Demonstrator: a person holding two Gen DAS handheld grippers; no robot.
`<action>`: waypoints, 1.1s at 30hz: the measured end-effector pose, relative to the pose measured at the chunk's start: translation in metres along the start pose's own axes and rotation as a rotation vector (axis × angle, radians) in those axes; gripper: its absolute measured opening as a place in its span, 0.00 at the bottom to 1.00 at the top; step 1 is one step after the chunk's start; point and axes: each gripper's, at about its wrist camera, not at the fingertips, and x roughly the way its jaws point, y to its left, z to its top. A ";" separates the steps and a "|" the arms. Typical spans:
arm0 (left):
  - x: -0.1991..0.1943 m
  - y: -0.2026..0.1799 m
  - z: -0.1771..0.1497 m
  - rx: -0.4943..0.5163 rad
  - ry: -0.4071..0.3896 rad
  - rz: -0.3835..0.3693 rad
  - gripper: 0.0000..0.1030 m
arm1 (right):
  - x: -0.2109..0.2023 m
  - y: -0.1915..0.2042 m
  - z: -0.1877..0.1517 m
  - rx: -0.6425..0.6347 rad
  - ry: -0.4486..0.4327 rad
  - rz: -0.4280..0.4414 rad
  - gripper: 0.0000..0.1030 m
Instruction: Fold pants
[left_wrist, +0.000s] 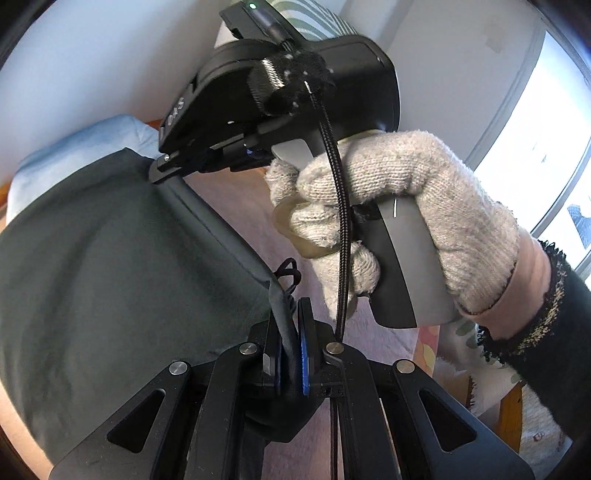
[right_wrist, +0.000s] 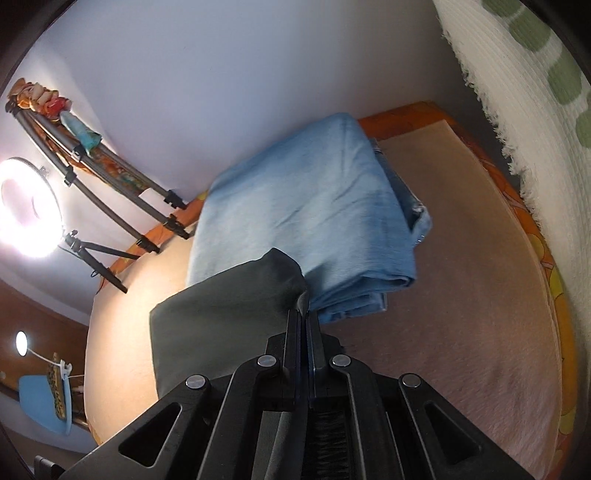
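Left wrist view first: the left gripper (left_wrist: 290, 332) has its two black fingers pinched tight on the edge of the dark grey-green fabric pants (left_wrist: 122, 251), right where a black drawstring loop (left_wrist: 290, 271) pokes out at about twelve o'clock from the fingertips. The cloth fans away toward nine and ten o'clock, one taut edge running up to the other tool.

And there it is, the right gripper (left_wrist: 166, 168), seen side-on at eleven o'clock, its tip closed on the far end of that same edge. Behind it sits the right hand (left_wrist: 388, 214) in a pale knitted glove, wrapped around the grey handle at two o'clock, a braided black cable (left_wrist: 338, 229) running down across it.

Over to the right wrist view: the right gripper (right_wrist: 303, 317) is clamped shut on a corner of the dark pants (right_wrist: 221, 314), which drape away to nine o'clock and hang over the pinkish-beige plush bed cover (right_wrist: 461, 295). Just beyond the fingertips, at twelve o'clock, lies a folded light blue denim garment (right_wrist: 314, 206), flat on the cover; whether the dark cloth touches it I cannot tell.

At ten o'clock a glowing ring light (right_wrist: 26, 214) stands on a black tripod (right_wrist: 96, 254) by the white wall. At two o'clock hangs a white woven cloth with green spots (right_wrist: 535, 92), fringe showing.
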 end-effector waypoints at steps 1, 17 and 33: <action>0.001 0.000 0.000 0.003 0.007 -0.003 0.05 | -0.002 -0.001 0.000 -0.008 -0.004 -0.004 0.01; -0.063 -0.008 -0.003 0.046 -0.044 0.023 0.43 | -0.115 -0.002 -0.035 -0.097 -0.156 -0.050 0.38; -0.119 0.100 -0.052 -0.178 -0.055 0.278 0.58 | -0.074 0.027 -0.079 -0.316 -0.075 -0.110 0.67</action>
